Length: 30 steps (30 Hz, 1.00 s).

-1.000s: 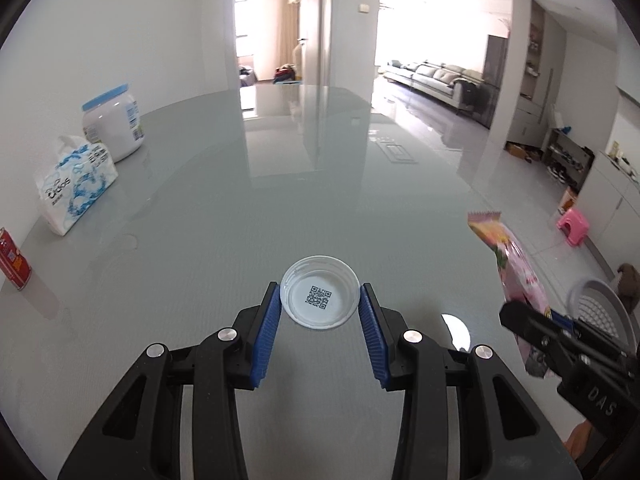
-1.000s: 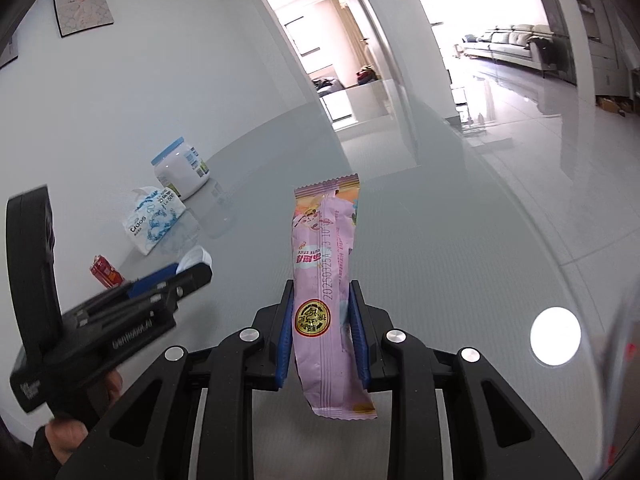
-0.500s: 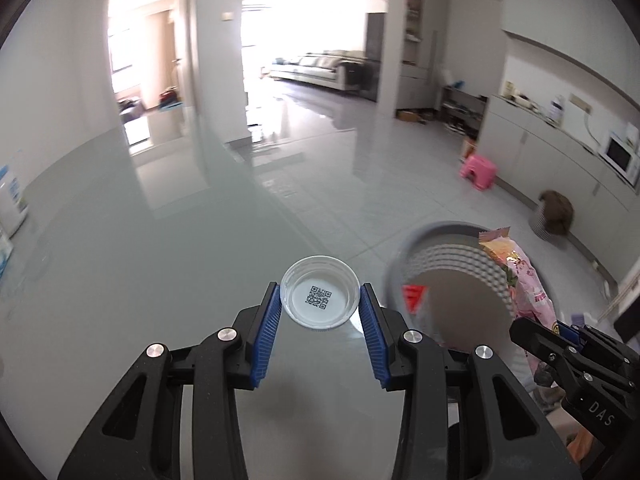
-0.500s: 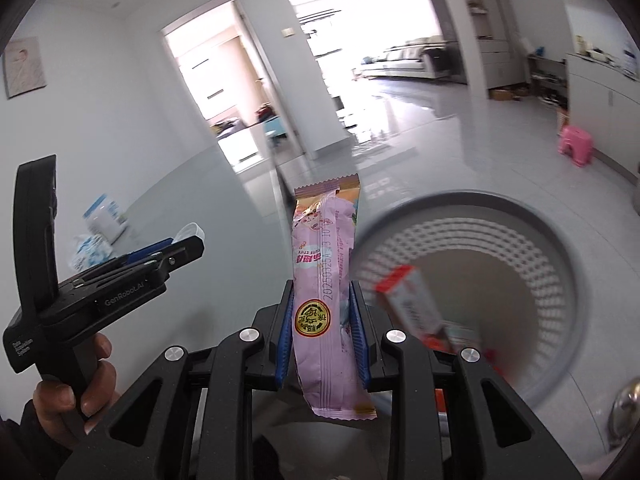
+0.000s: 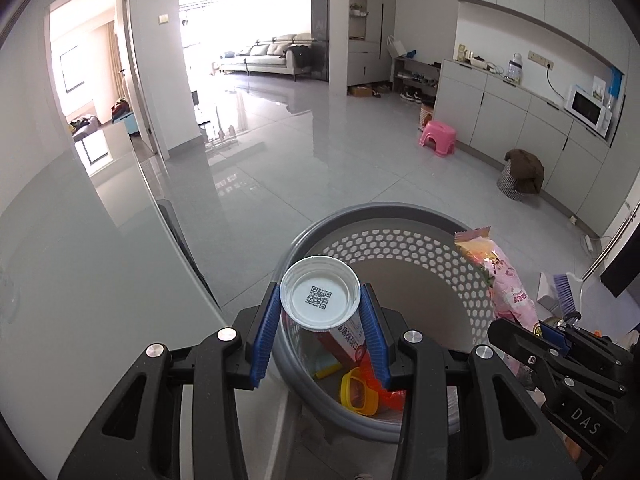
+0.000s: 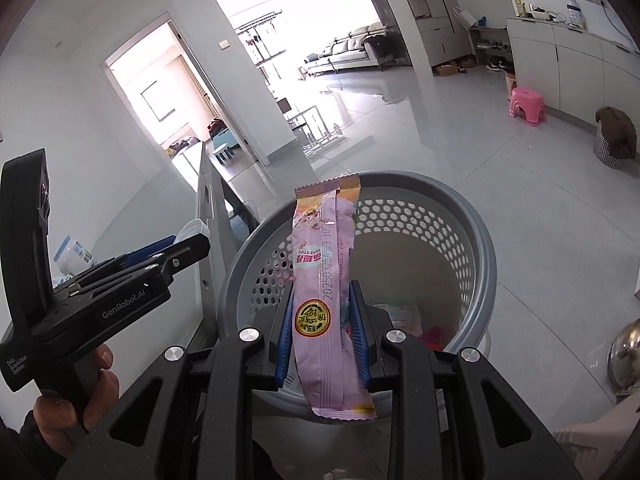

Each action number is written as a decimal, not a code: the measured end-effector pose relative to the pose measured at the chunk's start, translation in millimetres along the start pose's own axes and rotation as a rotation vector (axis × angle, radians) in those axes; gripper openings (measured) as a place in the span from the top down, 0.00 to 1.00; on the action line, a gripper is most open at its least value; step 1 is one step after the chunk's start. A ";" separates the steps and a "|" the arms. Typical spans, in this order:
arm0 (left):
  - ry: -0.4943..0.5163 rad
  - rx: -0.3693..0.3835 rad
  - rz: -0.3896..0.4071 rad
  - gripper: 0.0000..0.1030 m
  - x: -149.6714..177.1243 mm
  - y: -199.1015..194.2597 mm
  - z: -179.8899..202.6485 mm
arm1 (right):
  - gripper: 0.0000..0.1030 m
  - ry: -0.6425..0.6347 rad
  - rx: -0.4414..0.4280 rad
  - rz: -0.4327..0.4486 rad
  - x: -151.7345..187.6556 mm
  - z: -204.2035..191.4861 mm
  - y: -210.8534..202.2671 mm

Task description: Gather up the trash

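Trash is held in both grippers above a grey basket (image 5: 472,264) with a perforated wall, which stands on the floor beside the table (image 5: 80,280). In the left gripper (image 5: 320,320) a white round lid (image 5: 319,298) is clamped between the blue pads (image 5: 264,332); its hollow side is turned to the camera and a square black code is printed in the middle. The lid is seen over the near left rim of the basket. Inside the basket a red-and-white box (image 5: 348,340), a yellow piece (image 5: 358,394) and some red scraps are seen. In the right gripper (image 6: 323,328) a long pink wrapper (image 6: 326,292) with a gold round seal is gripped at about its lower third; it stands nearly upright, with its crimped top above the basket opening. Both grippers are pointed downward toward the basket. In the right wrist view the handle of the left gripper is grasped by a hand (image 6: 76,396) at the lower left.
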<state>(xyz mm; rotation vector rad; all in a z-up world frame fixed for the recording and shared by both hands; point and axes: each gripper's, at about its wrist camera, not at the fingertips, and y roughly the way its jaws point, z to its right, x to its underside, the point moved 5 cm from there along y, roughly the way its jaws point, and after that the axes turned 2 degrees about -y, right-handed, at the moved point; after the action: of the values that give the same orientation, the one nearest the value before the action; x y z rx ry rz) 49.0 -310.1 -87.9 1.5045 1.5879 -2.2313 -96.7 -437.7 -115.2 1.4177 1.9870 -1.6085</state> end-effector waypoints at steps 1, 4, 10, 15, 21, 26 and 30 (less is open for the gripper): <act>-0.001 0.003 -0.003 0.62 -0.8 1.1 0.9 | 0.76 -0.002 0.001 -0.002 -1.7 2.3 1.1; -0.003 -0.003 -0.003 0.61 -3.7 2.3 3.2 | 0.76 -0.007 -0.001 -0.007 -7.5 6.5 2.7; -0.016 -0.013 0.003 0.42 -6.0 0.5 4.4 | 0.39 -0.017 0.000 0.033 -13.5 5.5 -2.7; -0.021 -0.022 0.010 0.38 -5.8 -3.4 0.8 | 0.38 -0.011 -0.005 0.030 -11.0 3.9 -4.6; -0.032 -0.050 0.024 0.33 -5.1 -8.7 -5.0 | 0.38 -0.015 0.004 0.028 -5.7 -1.5 -6.5; -0.035 -0.069 0.051 0.29 -6.7 -18.1 -8.7 | 0.38 -0.031 0.028 0.023 -3.6 -7.0 -7.7; -0.042 -0.072 0.057 0.27 -4.9 -23.3 -11.1 | 0.38 -0.041 0.047 0.029 -4.4 -11.5 -11.6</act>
<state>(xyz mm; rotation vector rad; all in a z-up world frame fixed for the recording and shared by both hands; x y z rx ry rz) 47.5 -293.0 -68.0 1.4555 1.5754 -2.1377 -99.1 -429.6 -100.6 1.4117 1.9096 -1.6685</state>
